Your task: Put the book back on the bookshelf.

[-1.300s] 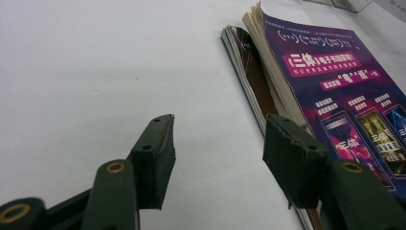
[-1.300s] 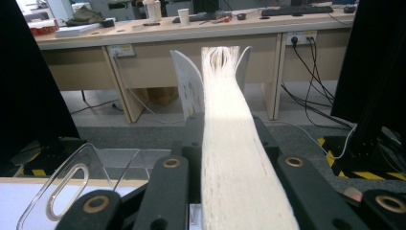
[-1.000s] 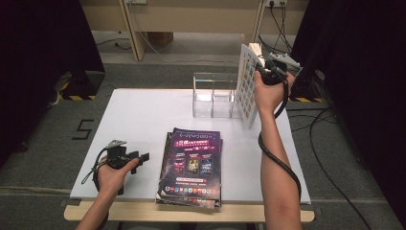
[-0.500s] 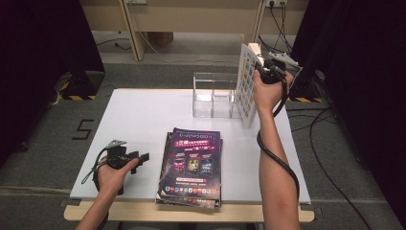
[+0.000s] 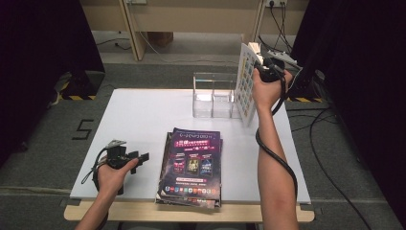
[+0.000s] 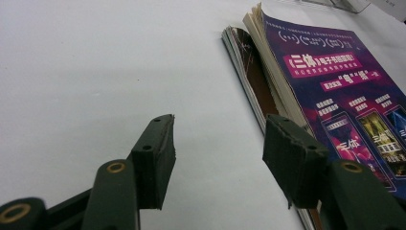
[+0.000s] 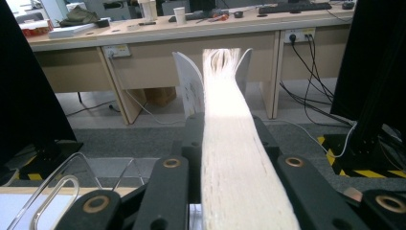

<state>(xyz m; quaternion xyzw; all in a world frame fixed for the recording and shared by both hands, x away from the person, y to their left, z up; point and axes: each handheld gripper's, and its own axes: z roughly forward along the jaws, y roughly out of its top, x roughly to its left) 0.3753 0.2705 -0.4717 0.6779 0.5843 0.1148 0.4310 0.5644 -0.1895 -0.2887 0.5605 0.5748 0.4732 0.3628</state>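
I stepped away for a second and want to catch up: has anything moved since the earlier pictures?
Nothing visibly changed. The right tongs stay clamped on the upright magazine beside the clear holder; the left tongs rest open by the magazine stack.

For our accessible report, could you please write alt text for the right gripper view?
The right gripper has its black jaws shut on a thick white-edged magazine, seen edge-on with pages fanning at the far end; a clear plastic holder sits lower left.
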